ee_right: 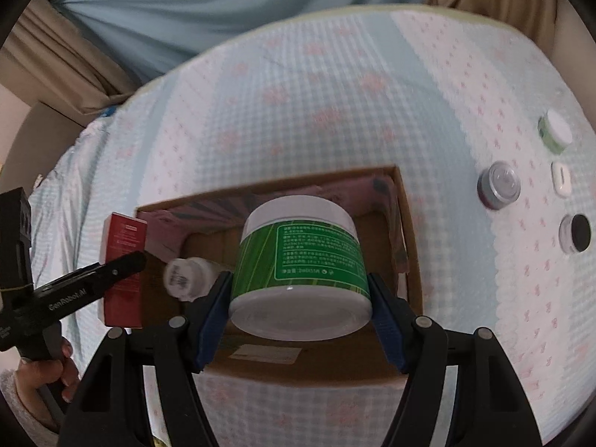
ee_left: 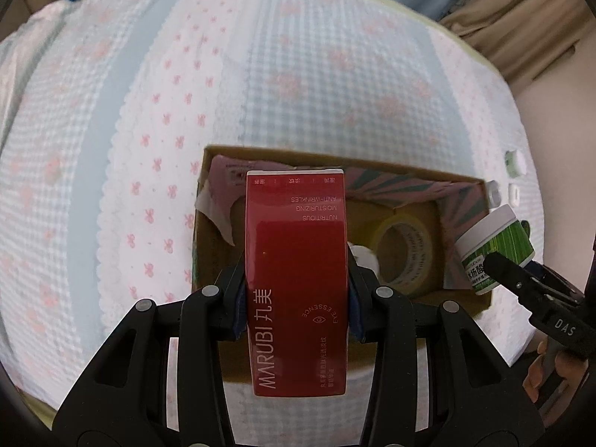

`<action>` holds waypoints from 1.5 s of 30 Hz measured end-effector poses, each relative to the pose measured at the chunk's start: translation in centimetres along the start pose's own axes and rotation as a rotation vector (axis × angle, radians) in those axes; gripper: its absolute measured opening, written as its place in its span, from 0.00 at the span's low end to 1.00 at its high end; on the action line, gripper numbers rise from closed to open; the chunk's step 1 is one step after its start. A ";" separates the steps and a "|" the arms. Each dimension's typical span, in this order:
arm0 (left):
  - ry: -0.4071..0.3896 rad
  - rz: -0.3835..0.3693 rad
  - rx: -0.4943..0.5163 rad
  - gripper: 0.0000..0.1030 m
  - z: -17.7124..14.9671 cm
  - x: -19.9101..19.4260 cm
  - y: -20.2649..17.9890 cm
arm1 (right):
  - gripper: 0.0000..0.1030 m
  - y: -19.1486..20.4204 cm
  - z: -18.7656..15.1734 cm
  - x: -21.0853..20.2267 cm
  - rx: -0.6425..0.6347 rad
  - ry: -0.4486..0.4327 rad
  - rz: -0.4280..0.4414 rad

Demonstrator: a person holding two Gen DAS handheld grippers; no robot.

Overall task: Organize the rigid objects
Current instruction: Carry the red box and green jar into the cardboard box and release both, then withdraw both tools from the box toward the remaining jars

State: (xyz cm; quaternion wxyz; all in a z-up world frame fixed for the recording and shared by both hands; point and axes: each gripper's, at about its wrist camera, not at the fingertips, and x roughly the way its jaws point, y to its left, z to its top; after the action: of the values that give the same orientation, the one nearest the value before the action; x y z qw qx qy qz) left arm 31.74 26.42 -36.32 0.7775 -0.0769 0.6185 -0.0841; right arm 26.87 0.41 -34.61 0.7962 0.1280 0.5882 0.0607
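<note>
My left gripper (ee_left: pixel 296 283) is shut on a red MARUBI carton (ee_left: pixel 296 260), held above the near left part of an open cardboard box (ee_left: pixel 203 201). My right gripper (ee_right: pixel 300 287) is shut on a green jar with a white lid (ee_right: pixel 301 249), held over the same box (ee_right: pixel 409 231). The jar also shows at the right in the left wrist view (ee_left: pixel 495 246), and the carton at the left in the right wrist view (ee_right: pixel 123 249). Inside the box lie a roll of yellow tape (ee_left: pixel 404 249) and a small white bottle (ee_right: pixel 186 273).
The box sits on a bed with a blue and pink patterned cover (ee_left: pixel 149 111). To the box's right lie a green-and-white jar (ee_right: pixel 555 130), a silver-lidded jar (ee_right: pixel 499 184), a small white case (ee_right: pixel 560 178) and a black-lidded jar (ee_right: pixel 575 232). Curtains hang behind.
</note>
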 end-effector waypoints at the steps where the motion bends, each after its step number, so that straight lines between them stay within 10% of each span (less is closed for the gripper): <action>1: 0.007 0.004 0.004 0.36 0.1 0.4 0.1 | 0.64 -0.2 0.0 0.6 0.005 0.010 -0.006; 10: 0.048 0.014 0.043 0.43 1.7 2.2 -0.6 | 0.72 -0.9 0.4 2.7 0.015 0.060 -0.004; 11: 0.053 0.026 0.046 0.57 1.7 2.3 -0.8 | 0.91 -1.1 0.4 2.3 0.027 0.027 0.005; 12: 0.058 0.035 0.052 1.00 1.9 2.4 -0.9 | 1.00 -1.0 0.4 1.9 0.033 0.000 0.012; 32: -0.026 0.028 0.061 1.00 -0.6 -2.7 -1.6 | 1.00 0.7 -2.0 -0.7 -0.030 -0.021 0.016; 45: -0.145 0.065 0.107 1.00 -4.2 -11.5 -4.7 | 1.00 3.0 -3.4 -9.4 -0.088 -0.125 -0.026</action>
State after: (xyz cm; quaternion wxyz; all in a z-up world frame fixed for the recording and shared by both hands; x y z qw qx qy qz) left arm 24.90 24.33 -25.30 0.8255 -0.0209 0.5575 -0.0858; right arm 20.97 1.38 -26.02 0.8370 0.0889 0.5356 0.0681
